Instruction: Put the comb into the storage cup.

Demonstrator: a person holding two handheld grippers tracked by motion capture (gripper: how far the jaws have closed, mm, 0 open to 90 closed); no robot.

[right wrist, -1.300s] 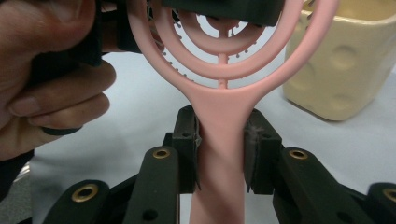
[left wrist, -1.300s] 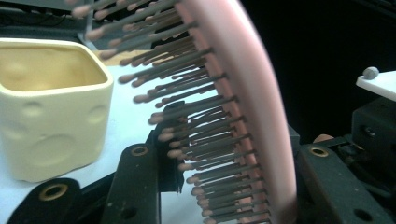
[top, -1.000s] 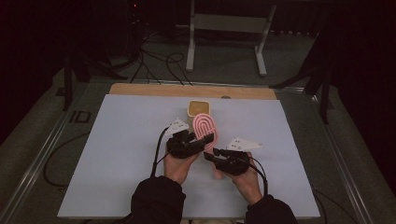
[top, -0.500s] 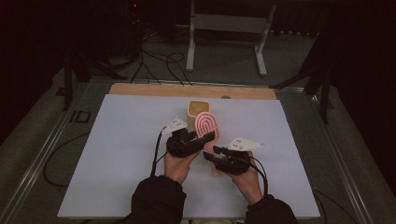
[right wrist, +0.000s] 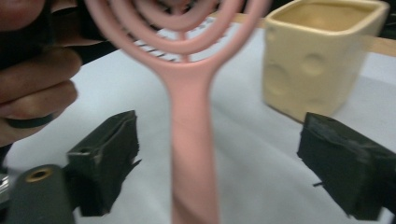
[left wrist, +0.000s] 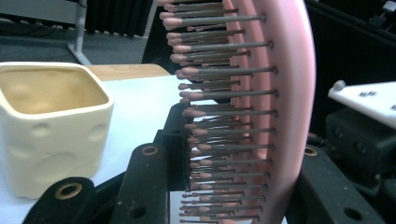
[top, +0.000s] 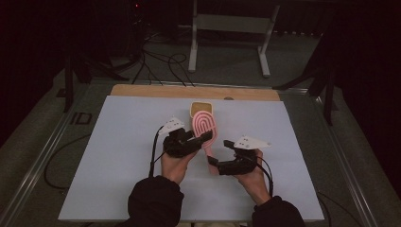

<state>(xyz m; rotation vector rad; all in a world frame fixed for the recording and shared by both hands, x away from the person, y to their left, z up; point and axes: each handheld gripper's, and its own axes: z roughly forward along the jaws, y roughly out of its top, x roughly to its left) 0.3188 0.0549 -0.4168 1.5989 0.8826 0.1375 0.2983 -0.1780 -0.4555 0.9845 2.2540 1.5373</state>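
bare white mat [top: 118, 161] open left and right of the hands, cream cup [top: 200, 108] just beyond hairbrush [top: 206, 126]

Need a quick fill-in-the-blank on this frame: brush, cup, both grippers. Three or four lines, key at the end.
1. The left gripper is shut on the head of the pink ____.
2. The right gripper has just been opening; the brush handle stands between its jaws, which are ____.
3. The cream cup stands on the ____ sheet.

Missing words: hairbrush; open; white

A dim lab or studio: white-topped table [top: 118, 142], floor cables [top: 156, 59], metal stand [top: 231, 28].
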